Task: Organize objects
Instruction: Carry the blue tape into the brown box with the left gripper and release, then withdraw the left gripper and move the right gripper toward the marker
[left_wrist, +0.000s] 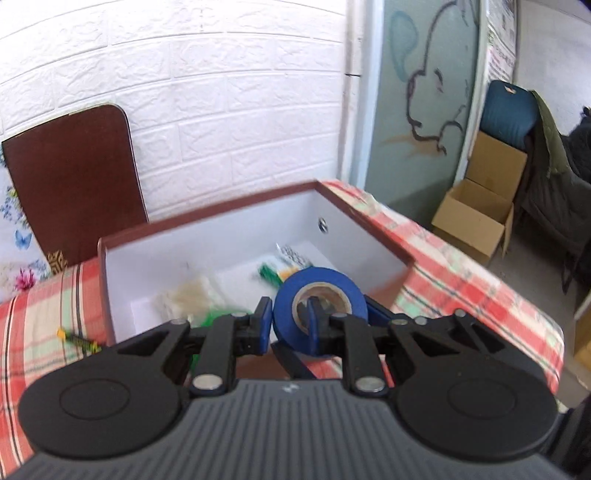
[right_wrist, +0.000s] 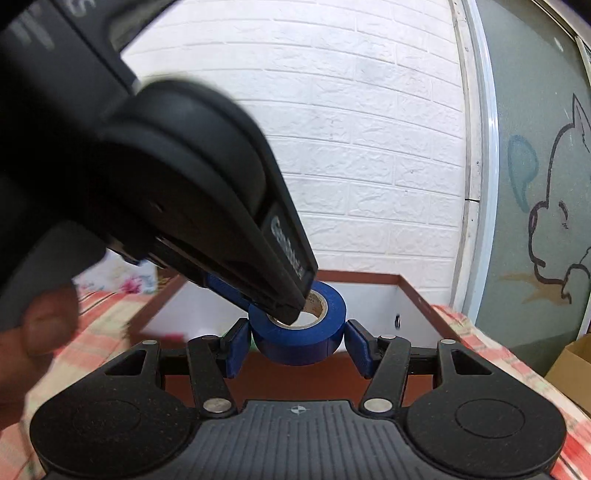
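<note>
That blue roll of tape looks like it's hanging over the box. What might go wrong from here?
The left gripper pinches the blue tape roll through only one side of its ring, so it may swing or slip out. The right gripper straddles the roll with open fingers close by; a bump between the two tools seems possible. Released carelessly, the roll might strike the box rim or land on the packets inside.
</note>
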